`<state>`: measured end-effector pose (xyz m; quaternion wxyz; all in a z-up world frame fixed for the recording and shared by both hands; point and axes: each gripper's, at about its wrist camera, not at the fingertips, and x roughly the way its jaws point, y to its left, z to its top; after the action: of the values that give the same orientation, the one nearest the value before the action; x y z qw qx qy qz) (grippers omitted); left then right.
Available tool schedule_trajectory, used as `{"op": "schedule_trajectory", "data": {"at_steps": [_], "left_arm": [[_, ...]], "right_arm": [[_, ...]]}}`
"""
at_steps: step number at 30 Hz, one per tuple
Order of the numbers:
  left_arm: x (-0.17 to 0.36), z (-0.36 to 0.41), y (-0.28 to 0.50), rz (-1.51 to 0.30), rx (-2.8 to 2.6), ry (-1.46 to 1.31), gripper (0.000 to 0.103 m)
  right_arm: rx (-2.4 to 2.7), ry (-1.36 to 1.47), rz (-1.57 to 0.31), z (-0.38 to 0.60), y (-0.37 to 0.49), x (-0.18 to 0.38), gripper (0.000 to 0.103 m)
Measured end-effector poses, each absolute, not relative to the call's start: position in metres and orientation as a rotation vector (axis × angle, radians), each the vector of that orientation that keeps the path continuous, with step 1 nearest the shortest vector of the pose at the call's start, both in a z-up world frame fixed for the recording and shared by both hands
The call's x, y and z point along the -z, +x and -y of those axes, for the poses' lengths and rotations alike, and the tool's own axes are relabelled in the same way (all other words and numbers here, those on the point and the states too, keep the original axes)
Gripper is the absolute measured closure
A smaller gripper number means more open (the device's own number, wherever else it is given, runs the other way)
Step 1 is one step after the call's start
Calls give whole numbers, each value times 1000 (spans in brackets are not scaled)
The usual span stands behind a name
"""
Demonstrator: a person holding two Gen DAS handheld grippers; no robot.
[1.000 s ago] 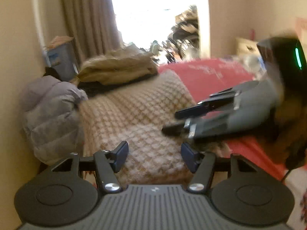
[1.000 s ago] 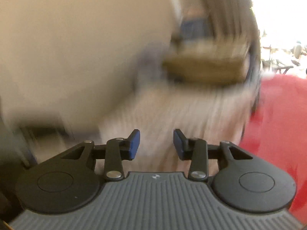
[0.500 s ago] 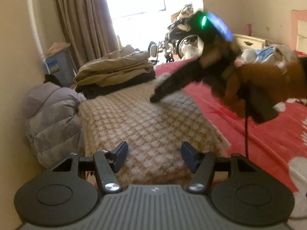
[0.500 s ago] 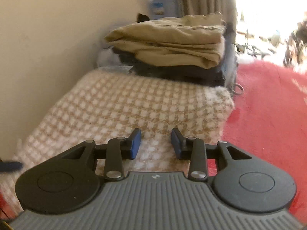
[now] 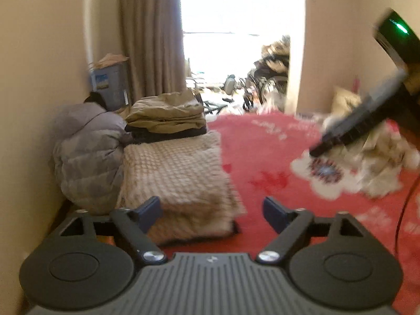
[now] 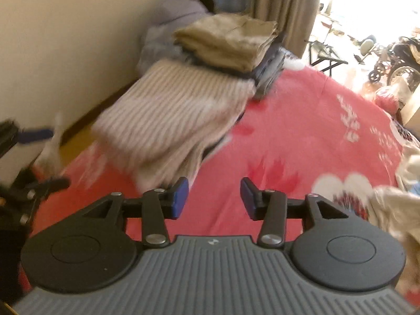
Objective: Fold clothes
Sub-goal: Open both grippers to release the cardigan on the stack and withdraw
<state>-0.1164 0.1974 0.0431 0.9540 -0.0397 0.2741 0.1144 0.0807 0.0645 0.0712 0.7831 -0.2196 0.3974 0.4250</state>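
Left tool [image 5: 211, 211] was empty, jaws spreading wide above the near end of the folded beige knit sweater [image 5: 178, 173]. Right tool [image 6: 214, 196] was also empty and opening, over the red bedspread [image 6: 302, 131]. Sweater lay flat on the bed beside the wall, with a folded tan-and-dark stack [image 5: 168, 118] just behind it. An unfolded pale garment [image 5: 378, 162] lay at right, blurred.

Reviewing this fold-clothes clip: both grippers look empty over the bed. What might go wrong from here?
1. The folded checked knit lies at the red blanket's edge by the wall, so a nudge might slide it off.
2. The right gripper, jaws opening and empty, is near the unfolded pale garment; a hasty grab may bunch it.
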Motion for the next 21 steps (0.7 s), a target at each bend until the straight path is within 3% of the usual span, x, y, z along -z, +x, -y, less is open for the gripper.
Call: {"op": "schedule_trajectory", "data": {"at_steps": [1, 2, 3, 8, 13, 17, 21], "left_arm": [[-48, -186, -126, -551, -241, -121, 11], [-53, -175, -136, -545, -250, -161, 10], [-55, -165, -143, -548, -261, -209, 7], [-59, -126, -174, -565, -384, -312, 0], [-63, -107, -189, -600, -470, -321, 0], [-65, -104, -201, -612, -541, -347, 0], [-61, -108, -207, -636, -635, -367, 0]], "right_arm": [[-935, -473, -854, -54, 64, -76, 43], [-949, -462, -840, -43, 48, -77, 29], [-963, -450, -826, -31, 31, -79, 21], [-962, -356, -797, 17, -26, -53, 13], [-853, -289, -860, 39, -49, -36, 13], [-827, -343, -787, 37, -68, -40, 4], [-826, -337, -695, 34, -78, -44, 1]]}}
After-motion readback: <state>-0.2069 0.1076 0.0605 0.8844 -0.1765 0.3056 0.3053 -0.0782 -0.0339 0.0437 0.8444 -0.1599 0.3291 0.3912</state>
